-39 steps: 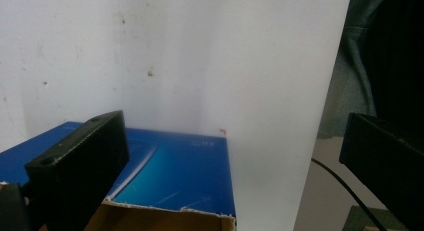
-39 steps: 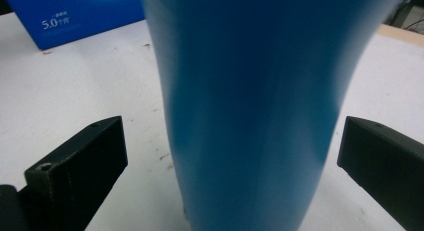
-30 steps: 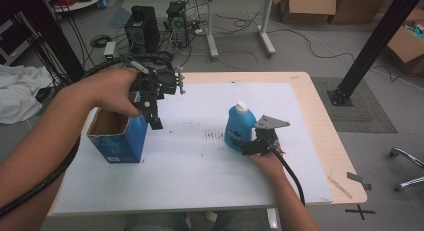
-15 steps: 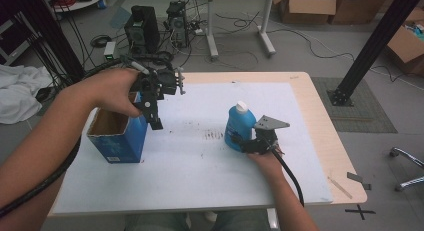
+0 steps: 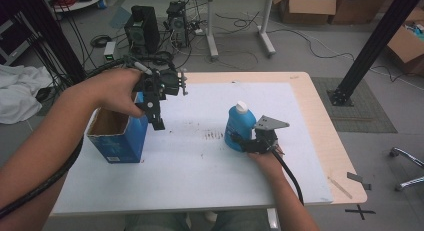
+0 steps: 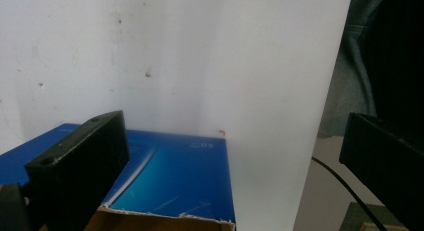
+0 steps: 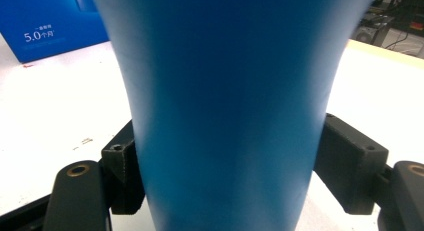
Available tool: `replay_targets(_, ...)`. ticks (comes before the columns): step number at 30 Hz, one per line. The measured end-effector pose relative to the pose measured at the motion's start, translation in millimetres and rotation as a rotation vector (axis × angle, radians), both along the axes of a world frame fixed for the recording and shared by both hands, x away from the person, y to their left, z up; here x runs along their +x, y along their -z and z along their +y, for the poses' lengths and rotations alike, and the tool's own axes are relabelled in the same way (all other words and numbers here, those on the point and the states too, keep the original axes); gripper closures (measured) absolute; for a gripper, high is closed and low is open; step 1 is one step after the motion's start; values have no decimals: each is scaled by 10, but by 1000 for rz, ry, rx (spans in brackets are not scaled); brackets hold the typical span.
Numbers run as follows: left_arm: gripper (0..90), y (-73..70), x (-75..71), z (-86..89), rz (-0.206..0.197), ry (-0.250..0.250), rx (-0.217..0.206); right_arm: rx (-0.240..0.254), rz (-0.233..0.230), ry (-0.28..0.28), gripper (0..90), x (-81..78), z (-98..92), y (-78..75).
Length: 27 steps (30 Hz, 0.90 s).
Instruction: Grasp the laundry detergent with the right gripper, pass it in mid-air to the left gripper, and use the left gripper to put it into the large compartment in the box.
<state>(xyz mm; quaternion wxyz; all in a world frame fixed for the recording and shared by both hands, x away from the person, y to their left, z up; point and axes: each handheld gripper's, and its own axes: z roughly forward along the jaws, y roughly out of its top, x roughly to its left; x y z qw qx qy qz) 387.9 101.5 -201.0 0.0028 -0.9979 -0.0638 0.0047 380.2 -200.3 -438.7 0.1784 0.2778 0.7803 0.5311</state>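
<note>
We had just closed the right gripper on the bottle, unlifted; left gripper open above the box.

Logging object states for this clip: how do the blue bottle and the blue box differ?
The blue bottle is rounded and sealed by a white cap; the blue box is square-sided with its top torn open. The bottle sits between the right claw jaws, which have just been closing; the left claw hangs open above the box. Both stand upright on the table.
</note>
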Motion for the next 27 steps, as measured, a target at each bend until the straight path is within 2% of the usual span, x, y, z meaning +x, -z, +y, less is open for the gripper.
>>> replay_targets(18, 1, 14, 8, -17, 4, -1, 5, 26, -1, -24, 343, 4, 15, 14)
replay_targets(27, 1, 32, 5, -7, 4, -2, 2, 34, -11, -45, 418, -13, 11, 21)
